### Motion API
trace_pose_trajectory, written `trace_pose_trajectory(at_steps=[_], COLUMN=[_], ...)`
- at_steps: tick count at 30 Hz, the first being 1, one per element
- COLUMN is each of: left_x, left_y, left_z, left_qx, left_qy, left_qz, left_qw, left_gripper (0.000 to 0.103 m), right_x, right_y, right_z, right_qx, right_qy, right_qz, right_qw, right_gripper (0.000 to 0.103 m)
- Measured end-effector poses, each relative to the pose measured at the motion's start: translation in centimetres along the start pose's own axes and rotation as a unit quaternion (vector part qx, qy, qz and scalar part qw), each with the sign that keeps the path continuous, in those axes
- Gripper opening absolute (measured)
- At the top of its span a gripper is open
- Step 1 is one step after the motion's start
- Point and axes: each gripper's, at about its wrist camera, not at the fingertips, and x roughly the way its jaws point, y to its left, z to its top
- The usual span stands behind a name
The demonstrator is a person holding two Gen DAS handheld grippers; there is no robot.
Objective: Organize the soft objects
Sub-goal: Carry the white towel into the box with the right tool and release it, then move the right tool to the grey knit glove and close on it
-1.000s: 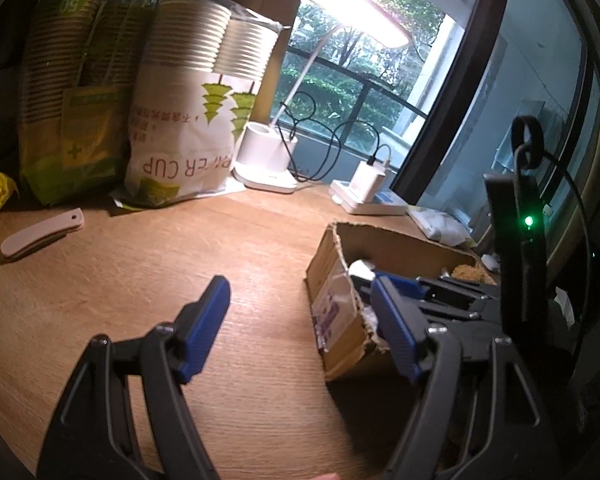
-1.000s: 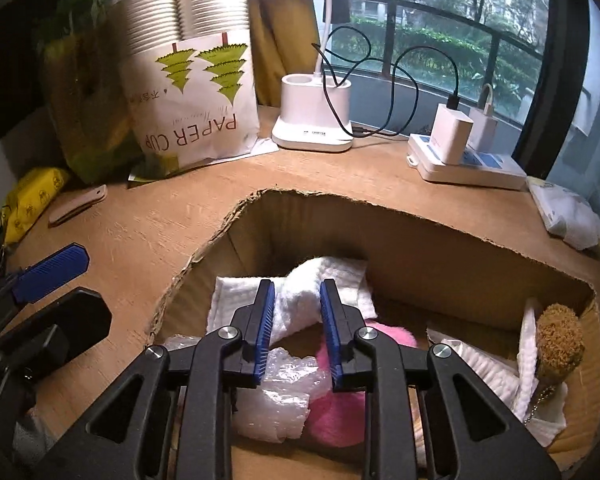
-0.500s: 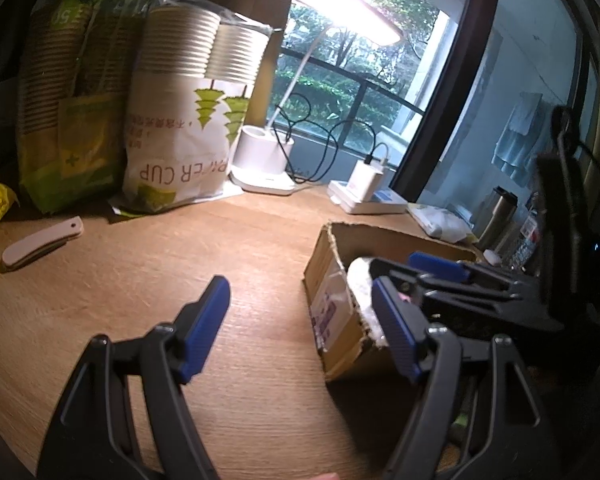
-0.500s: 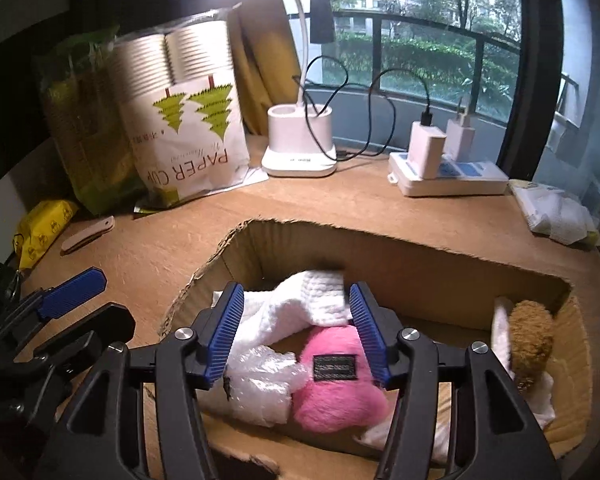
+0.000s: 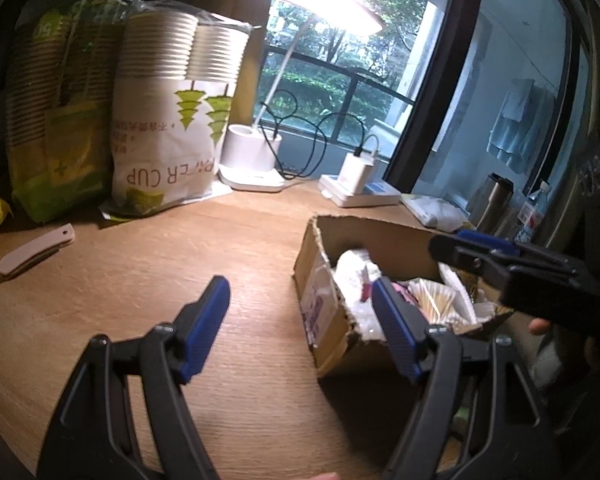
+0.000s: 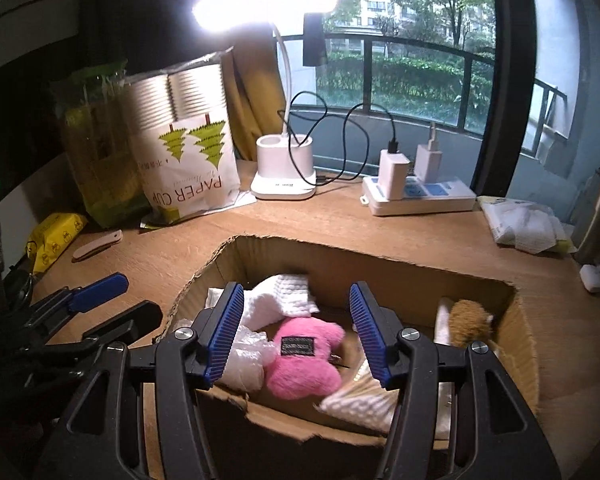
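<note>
An open cardboard box sits on the wooden desk and also shows in the left wrist view. Inside it lie a pink plush toy, a white knitted cloth, crumpled clear plastic wrap, a brown plush and a white cloth at the front. My right gripper is open and empty, raised above the box over the pink plush. My left gripper is open and empty, low over the desk at the box's left side.
Bags of paper cups stand at the back left. A lit white desk lamp, a power strip with chargers, a tissue pack, a steel flask, a folded knife and a yellow packet lie around.
My right gripper opened wide, let go of the white cloth and rose up out of the box. The pink plush is uncovered. My left gripper barely moved.
</note>
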Motion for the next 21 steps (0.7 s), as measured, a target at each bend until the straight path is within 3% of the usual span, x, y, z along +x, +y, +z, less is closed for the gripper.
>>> trace_pose_trajectory(at_steps=[21], left_x=[-2.4], left_y=[-5.6], left_z=[-2.8], left_qx=[0.048], left_qy=[0.029], left_qz=[-0.026], left_qw=[0.9981], left_gripper=[0.075], right_x=[-6.5], right_y=[-3.0], right_z=[-5.0], right_qx=[-0.012], right_qy=[-0.016], right_qz=[-0.004], right_qw=[1.0], right_gripper=[0.059])
